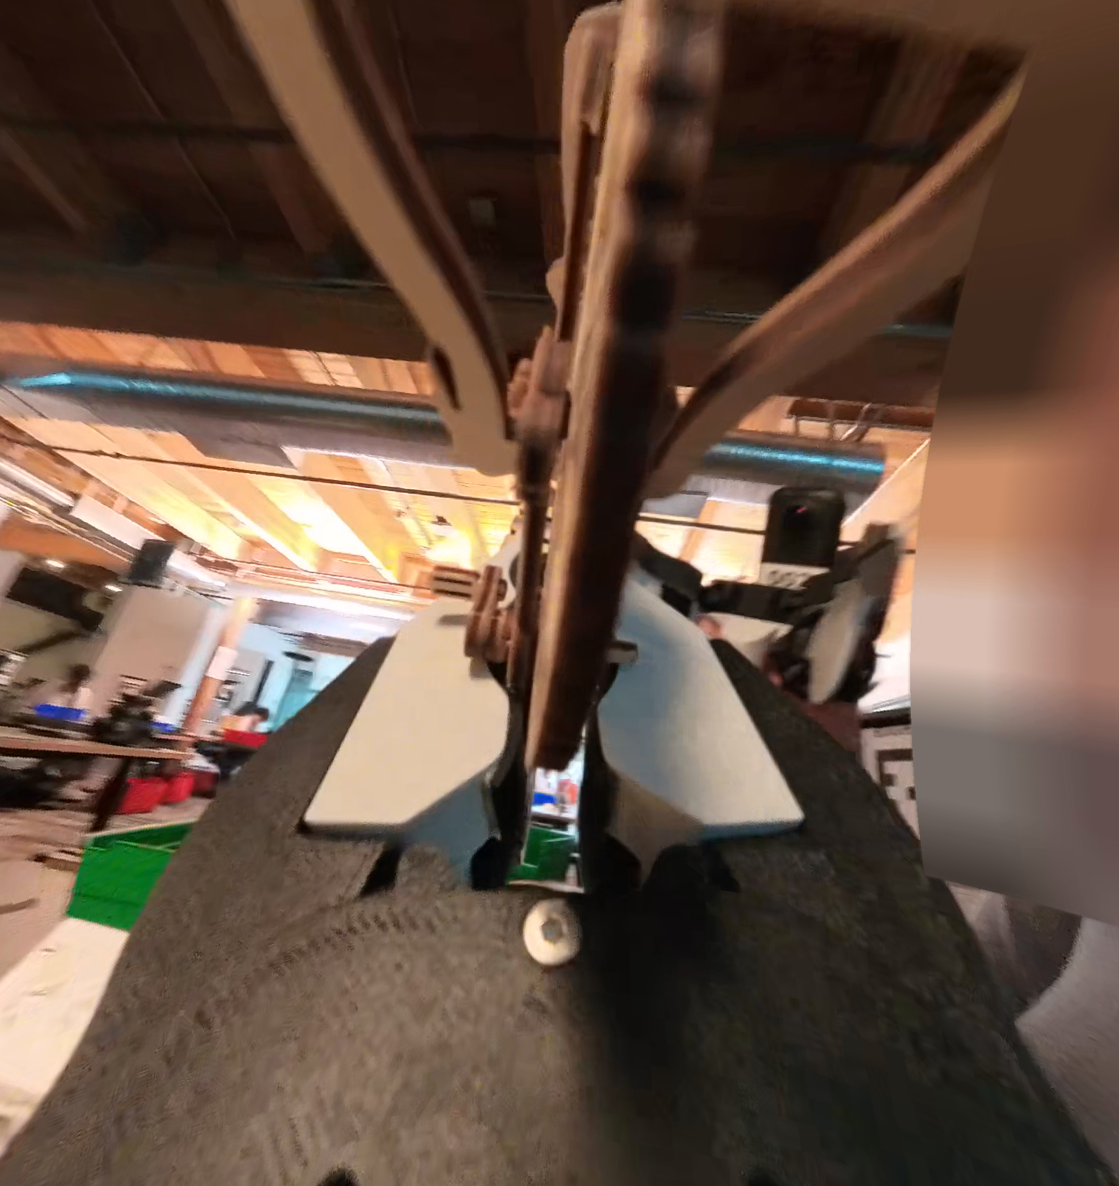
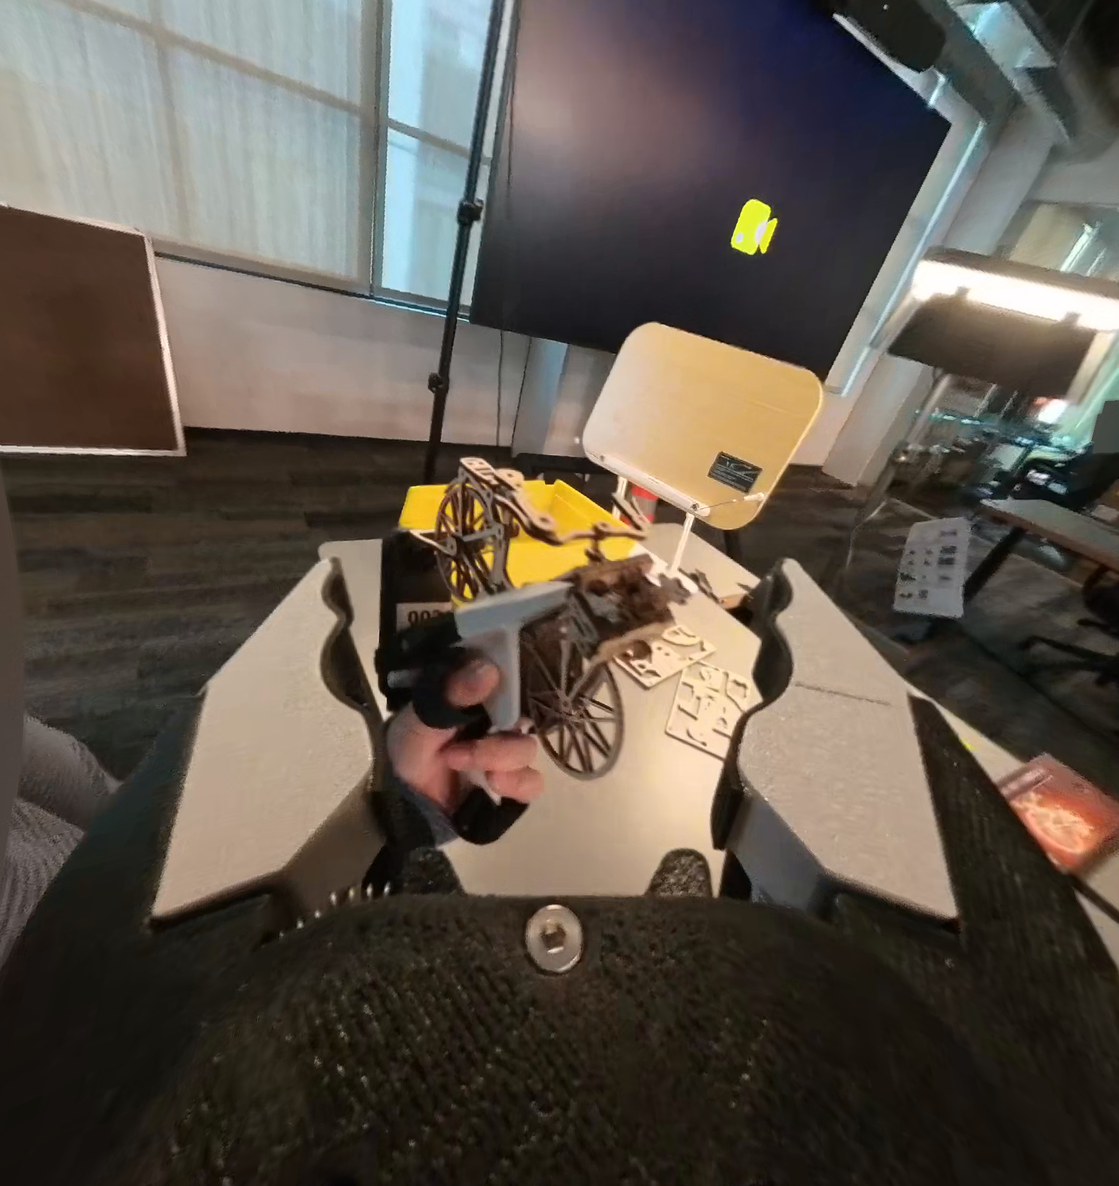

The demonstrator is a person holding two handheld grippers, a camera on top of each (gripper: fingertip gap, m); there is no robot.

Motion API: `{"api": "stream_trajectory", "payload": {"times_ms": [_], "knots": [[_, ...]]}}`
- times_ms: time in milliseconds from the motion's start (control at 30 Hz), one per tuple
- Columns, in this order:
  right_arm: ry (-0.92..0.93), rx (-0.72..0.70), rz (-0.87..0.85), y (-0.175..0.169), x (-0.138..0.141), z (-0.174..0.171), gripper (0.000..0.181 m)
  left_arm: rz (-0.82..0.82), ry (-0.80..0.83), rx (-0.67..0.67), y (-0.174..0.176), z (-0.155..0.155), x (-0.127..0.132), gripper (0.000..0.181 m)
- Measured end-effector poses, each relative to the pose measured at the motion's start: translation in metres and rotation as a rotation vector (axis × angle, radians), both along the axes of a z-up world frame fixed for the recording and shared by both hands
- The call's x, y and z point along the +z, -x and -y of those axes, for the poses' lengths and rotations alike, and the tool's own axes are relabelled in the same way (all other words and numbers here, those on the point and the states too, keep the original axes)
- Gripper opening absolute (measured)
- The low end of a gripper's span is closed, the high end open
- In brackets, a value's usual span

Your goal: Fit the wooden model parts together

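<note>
Your left gripper [image 1: 553, 699] has its jaws clamped on the wooden model [image 1: 614, 411], edge-on: in the left wrist view the dark plate runs straight up and away from the jaws, so its long axis lies along the fingers. That cam is tilted up at the ceiling, so it tells you little about the tabletop.

In the right wrist view the same model [image 2: 544, 603] is up in the air, above the tabletop [image 2: 608, 834], w/ two spoked wheels showing, one high toward the yellow bin [image 2: 544, 513], one low toward you. The left gripper [image 2: 512, 616] holds it from the left side, the hand [image 2: 473, 751] wrapped on its handle.

Your right gripper [image 2: 553, 648] has its jaws spread wide and empty. The model sits dead ahead between the two fingers but farther out, not touching either. So the right side is the free one; it's the only one that can bring a part in.

Loose parts: two pale cut-out sheets [image 2: 704, 699] lie flat on the tabletop, ahead and right of the model, nearer the right jaws than the left. Judgement: next part prob comes from there, so you'd swing right and down, not fwd. An orange booklet [image 2: 1064, 815] lies at the far right edge.

Risk, as I read it: the thin spokes sit nearest your right fingers; approach wide of them. Blur hides which slot on the model is open, can't tell.
</note>
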State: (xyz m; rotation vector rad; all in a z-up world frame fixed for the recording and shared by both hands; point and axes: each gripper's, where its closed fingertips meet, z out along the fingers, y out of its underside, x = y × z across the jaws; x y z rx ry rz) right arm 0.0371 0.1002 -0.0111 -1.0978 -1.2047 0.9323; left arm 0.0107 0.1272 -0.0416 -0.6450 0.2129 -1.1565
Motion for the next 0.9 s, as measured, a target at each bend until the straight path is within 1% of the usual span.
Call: {"api": "stream_trajectory", "payload": {"times_ms": [100, 233, 333, 400, 667, 867, 900], "knots": [[0.061, 0.057, 0.043, 0.001, -0.014, -0.011, 0.113, 0.023, 0.004, -0.103, -0.002, 0.004, 0.002, 0.006], [0.092, 0.086, 0.067, 0.010, -0.028, -0.019, 0.105, 0.042, 0.000, -0.234, -0.008, 0.009, 0.004, 0.006], [0.075, 0.084, 0.067, 0.013, -0.033, -0.020, 0.088, 0.071, -0.007, -0.341, -0.009, 0.013, 0.006, 0.006], [0.065, 0.094, 0.055, 0.014, -0.031, -0.017, 0.078, 0.082, -0.011, -0.378, -0.008, 0.013, 0.005, 0.006], [0.046, 0.106, 0.070, 0.014, -0.031, -0.017, 0.037, 0.037, -0.003, -0.388, -0.010, 0.008, -0.003, 0.006], [0.128, 0.145, 0.105, 0.019, -0.043, -0.033, 0.035, -0.003, 0.027, -0.339, -0.005, -0.006, -0.015, 0.006], [0.147, 0.149, 0.091, 0.021, -0.044, -0.039, 0.040, 0.004, 0.039, -0.335, -0.003, -0.011, -0.018, 0.006]]}}
